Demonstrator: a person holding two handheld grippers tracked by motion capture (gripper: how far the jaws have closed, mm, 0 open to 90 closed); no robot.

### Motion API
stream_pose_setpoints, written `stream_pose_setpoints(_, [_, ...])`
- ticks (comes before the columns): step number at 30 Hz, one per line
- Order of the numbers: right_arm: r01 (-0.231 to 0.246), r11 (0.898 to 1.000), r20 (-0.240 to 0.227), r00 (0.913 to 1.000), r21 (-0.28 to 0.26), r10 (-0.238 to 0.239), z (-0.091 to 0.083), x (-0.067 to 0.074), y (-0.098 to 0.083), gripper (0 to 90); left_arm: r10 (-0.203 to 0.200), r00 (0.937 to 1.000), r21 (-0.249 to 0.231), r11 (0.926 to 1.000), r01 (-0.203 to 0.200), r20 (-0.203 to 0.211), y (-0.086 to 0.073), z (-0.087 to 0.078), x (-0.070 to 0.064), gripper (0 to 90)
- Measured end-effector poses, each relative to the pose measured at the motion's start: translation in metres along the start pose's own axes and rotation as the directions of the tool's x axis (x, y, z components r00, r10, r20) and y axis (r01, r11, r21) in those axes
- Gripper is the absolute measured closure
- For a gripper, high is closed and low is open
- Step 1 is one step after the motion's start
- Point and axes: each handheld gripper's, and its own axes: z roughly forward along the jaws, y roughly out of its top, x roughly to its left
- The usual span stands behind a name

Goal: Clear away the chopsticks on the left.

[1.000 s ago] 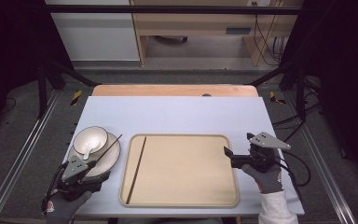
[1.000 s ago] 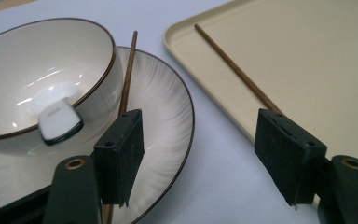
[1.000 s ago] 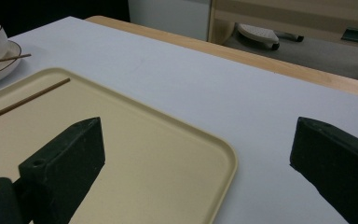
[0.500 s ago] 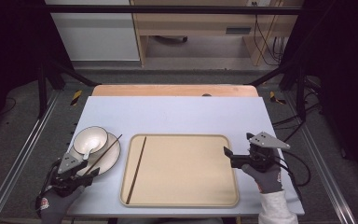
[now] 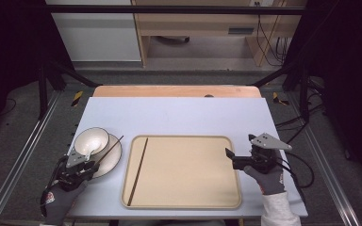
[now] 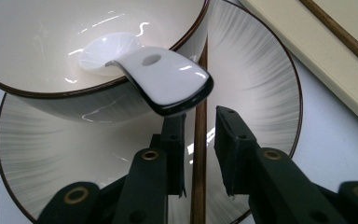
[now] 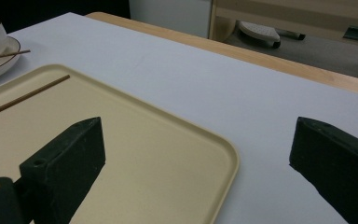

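Chopstick (image 6: 198,154) between closing left gripper (image 6: 200,140) jaws, untouched

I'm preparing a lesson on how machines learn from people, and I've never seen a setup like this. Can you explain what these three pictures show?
There is no robot here: a person holds a hand tool with two black jaws in each hand. One picture looks down from above the table; the other two come from cameras riding on each tool, looking along its jaws.

On the pale table lie a beige tray holding one brown chopstick, and a plate bearing a bowl with a white spoon.

The left gripper has just been closing its jaws around a second chopstick that lies across the plate; a small gap still shows, so it is not yet gripped. The right gripper is open and holds nothing, at the tray's edge.
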Motion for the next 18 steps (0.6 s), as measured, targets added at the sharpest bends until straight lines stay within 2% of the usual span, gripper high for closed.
stream_pose_setpoints(6, [-0.002,1.0,-0.001,1.0,0.0,0.002,-0.0005,-0.0001,0.0001,3.4,-0.01,0.9999,0.001,1.0,0.01,0.008,0.0001,-0.0008,-0.0003,81.6])
stream_pose_setpoints(15, [0.002,1.0,0.0,1.0,0.002,-0.002,-0.0003,-0.0001,0.0,3.4,-0.016,0.9997,0.01,0.9998,0.016,0.017,0.0015,-0.0012,-0.0044,84.4])
stream_pose_setpoints(18, [0.001,1.0,-0.002,1.0,0.002,-0.001,-0.0007,-0.0001,0.0001,3.4,-0.02,0.9995,-0.001,0.9998,0.021,0.023,0.0032,-0.0026,-0.0082,84.5])
